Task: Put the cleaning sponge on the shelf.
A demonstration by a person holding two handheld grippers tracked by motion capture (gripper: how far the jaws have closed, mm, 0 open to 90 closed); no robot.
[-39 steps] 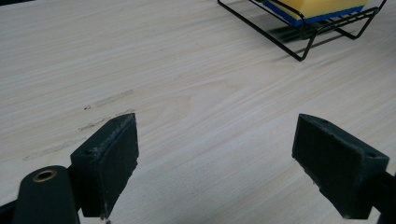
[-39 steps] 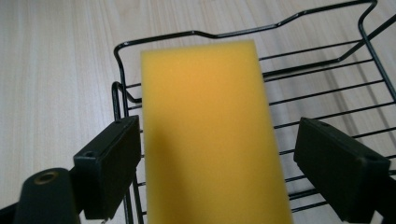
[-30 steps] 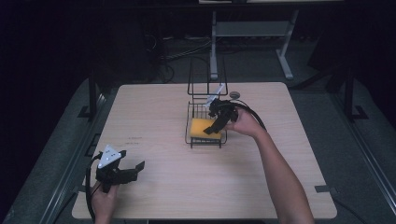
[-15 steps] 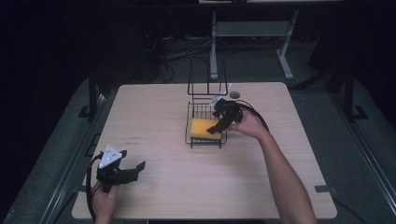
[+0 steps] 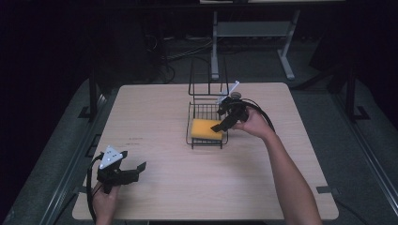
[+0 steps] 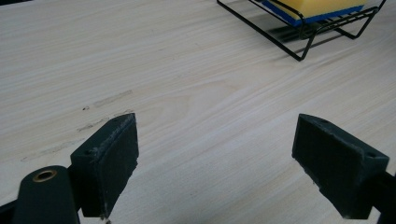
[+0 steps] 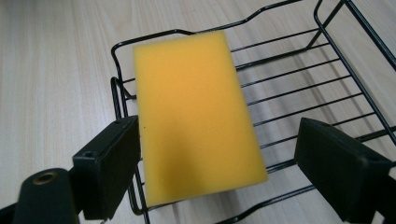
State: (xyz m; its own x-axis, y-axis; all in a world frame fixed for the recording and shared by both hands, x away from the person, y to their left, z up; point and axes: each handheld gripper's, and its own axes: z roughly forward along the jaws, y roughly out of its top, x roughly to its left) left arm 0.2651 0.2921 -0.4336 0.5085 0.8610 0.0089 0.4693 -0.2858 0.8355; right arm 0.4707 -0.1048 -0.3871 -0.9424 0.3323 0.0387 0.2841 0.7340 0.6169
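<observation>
The yellow sponge (image 7: pixel 196 116) is laid flat in the black wire basket (image 7: pixel 327 84), at the side nearer the left hand. The basket is set on the wooden worktop (image 5: pixel 155 122). The right tongs (image 7: pixel 217 172) are held just above the sponge, with the jaws wide apart and nothing gripped. The left tongs (image 6: pixel 215 158) are held low over bare worktop, well apart from the basket, and are spread wide too.

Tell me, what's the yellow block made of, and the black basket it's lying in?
The yellow block looks like soft foam, a sponge: matte, finely pored surface, with a blue layer underneath. The black basket seems to be thin metal wire with a glossy black coating; its rods are bent and catch the light.
</observation>
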